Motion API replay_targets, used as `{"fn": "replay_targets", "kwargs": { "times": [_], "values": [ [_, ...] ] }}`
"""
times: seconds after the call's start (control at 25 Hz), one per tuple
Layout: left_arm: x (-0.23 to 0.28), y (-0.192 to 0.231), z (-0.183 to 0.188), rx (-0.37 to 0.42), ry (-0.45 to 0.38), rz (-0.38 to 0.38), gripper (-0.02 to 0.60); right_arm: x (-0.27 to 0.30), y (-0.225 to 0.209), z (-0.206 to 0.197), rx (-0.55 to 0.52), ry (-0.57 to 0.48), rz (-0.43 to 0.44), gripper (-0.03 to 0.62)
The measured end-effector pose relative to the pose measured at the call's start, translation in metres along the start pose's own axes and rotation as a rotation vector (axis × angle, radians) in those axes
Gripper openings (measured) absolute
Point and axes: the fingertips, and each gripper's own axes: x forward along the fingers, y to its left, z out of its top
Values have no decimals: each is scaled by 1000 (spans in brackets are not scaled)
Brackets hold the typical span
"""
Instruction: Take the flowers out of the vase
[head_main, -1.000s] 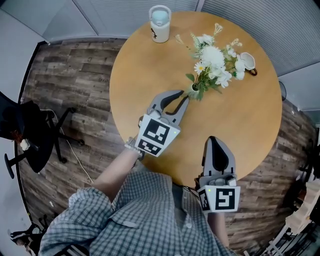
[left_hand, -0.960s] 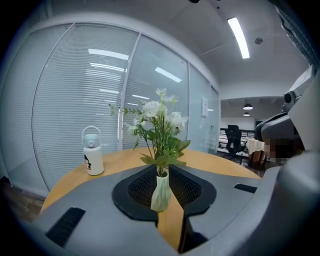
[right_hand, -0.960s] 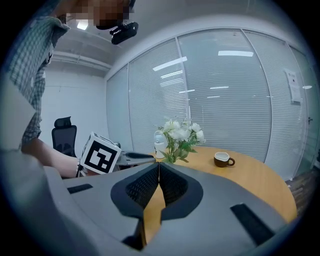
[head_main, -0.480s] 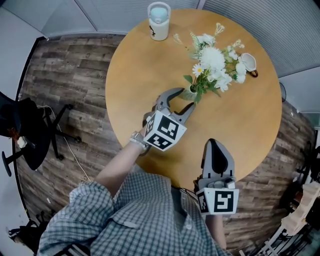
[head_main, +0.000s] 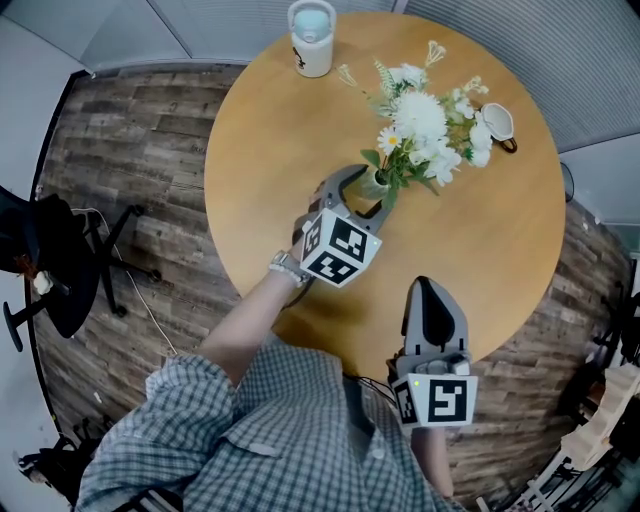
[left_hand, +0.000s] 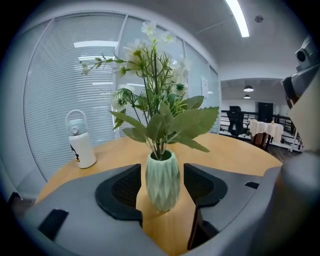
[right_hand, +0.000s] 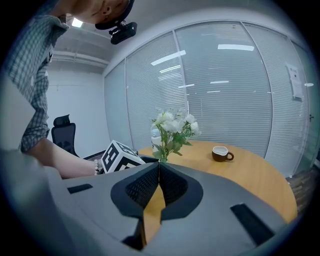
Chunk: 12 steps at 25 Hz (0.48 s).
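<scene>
We are opening the fingers of our left gripper (head_main: 365, 192) around the vase (left_hand: 162, 179), likely to brace it, with the right gripper (right_hand: 159, 169) fingers together.

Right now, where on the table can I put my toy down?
Bare wood: the table's left side, from the water bottle to the near edge; and the right, between the brown cup and the right gripper. Crowded middle: the left gripper, jaws opening, straddles the vase of flowers.
</scene>
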Motion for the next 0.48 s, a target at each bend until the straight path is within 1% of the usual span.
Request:
{"fn": "replay_targets", "kwargs": {
  "times": [0.12,0.24,0.48],
  "values": [
    [7,0,0,-12,-3,1,261,3,-3,-2,5,4,5,9],
    [10,1,1,-4,-5,18,261,6,-6,-4,8,9,8,9],
    [11,1,-2,3,-9,34,239,16,-14,-11,8,22,7,10]
  ]
}}
